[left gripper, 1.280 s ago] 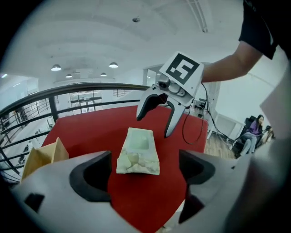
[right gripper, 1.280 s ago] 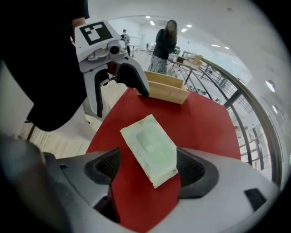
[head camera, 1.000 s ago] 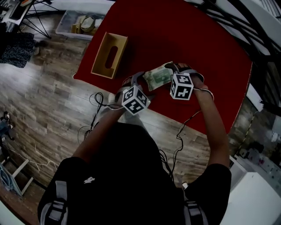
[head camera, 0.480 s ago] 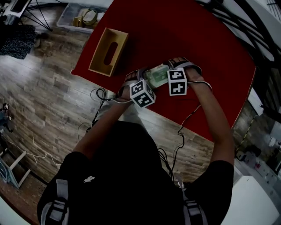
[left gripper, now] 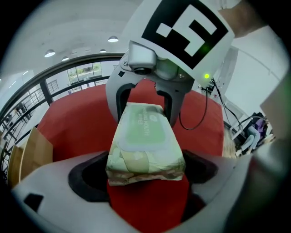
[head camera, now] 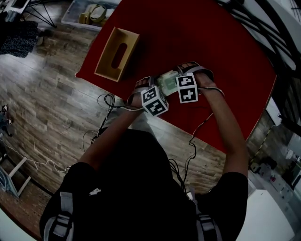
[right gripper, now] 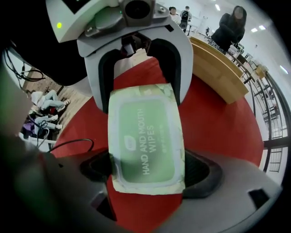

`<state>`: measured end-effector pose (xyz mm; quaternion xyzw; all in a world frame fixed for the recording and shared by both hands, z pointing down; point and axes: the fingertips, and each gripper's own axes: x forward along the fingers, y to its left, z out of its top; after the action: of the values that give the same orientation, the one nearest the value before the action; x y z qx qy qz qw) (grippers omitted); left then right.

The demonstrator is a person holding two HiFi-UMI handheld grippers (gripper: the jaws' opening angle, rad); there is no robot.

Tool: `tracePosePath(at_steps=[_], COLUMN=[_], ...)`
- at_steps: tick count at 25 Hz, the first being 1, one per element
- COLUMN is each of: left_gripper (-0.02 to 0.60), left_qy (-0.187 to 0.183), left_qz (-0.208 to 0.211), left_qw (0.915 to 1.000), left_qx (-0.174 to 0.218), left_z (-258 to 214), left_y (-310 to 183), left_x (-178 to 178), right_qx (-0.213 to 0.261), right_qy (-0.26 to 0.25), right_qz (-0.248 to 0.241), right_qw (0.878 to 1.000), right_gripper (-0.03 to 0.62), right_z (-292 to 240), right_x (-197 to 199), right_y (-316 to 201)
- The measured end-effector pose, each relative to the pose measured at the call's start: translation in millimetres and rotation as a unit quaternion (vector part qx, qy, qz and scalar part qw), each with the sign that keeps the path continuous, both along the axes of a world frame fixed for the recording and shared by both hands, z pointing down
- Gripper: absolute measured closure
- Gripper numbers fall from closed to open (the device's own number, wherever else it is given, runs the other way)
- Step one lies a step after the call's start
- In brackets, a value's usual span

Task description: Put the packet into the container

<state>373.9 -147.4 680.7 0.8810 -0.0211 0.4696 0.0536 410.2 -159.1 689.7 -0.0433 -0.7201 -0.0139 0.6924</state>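
So the left gripper (left gripper: 145, 177) and right gripper (right gripper: 148, 175) just slid over the packet (head camera: 168, 83) by the table's (head camera: 211, 42) near edge. Left jaws are spread, right's opening, packet between both. Pickup next, I reckon.

Big red table (head camera: 225, 42) sitting on a wood-plank floor (head camera: 42, 89). Off past the table's far corner there's a clear plastic bin (head camera: 77, 12) on the floor with some yellowish stuff in it, a dark patterned cloth (head camera: 16, 40) just to its left, and thin black tripod legs (head camera: 40, 12) near both. Black cables (head camera: 106, 101) are looped on the floor right by the table edge. White cabinet-looking thing (head camera: 277, 212) in the lower right corner. A curved black railing (left gripper: 27, 98) runs behind the table, round ceiling lights (left gripper: 113, 39) overhead, and a person in dark clothes (right gripper: 229, 27) stands way in the back.
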Motion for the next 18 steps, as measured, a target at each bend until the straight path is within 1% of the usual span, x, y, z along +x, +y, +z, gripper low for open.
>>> tracePosePath(at_steps=[3, 6, 9, 12, 15, 18], left_gripper=[0.085, 0.101, 0.106, 0.106, 0.104, 0.103], left_qy=[-0.003, -0.009, -0.004, 0.018, 0.045, 0.07], left_qz=[0.0, 0.007, 0.006, 0.0, 0.002, -0.017], left_qw=[1.0, 0.9999, 1.0, 0.9997, 0.9989, 0.9968], left_qx=[0.004, 0.002, 0.005, 0.015, 0.014, 0.035], left_z=[0, -2, -11, -29, -50, -68], left_y=[0, 2, 2, -3, -8, -20], left_x=[-1, -4, -9, -16, -27, -44], right_qx=[0.01, 0.013, 0.017, 0.026, 0.034, 0.052], right_qy=[0.005, 0.001, -0.001, 0.0, 0.001, 0.007], right_qz=[0.004, 0.015, 0.018, 0.007, -0.006, -0.031], right_qw=[1.0, 1.0, 1.0, 1.0, 0.999, 0.998], right_gripper=[0.151, 0.195, 0.201, 0.203, 0.203, 0.203], right_z=[-1, -5, -12, -27, -45, -62], right_x=[0, -4, -8, -17, -29, -41], right_y=[0, 2, 3, -3, -11, -27])
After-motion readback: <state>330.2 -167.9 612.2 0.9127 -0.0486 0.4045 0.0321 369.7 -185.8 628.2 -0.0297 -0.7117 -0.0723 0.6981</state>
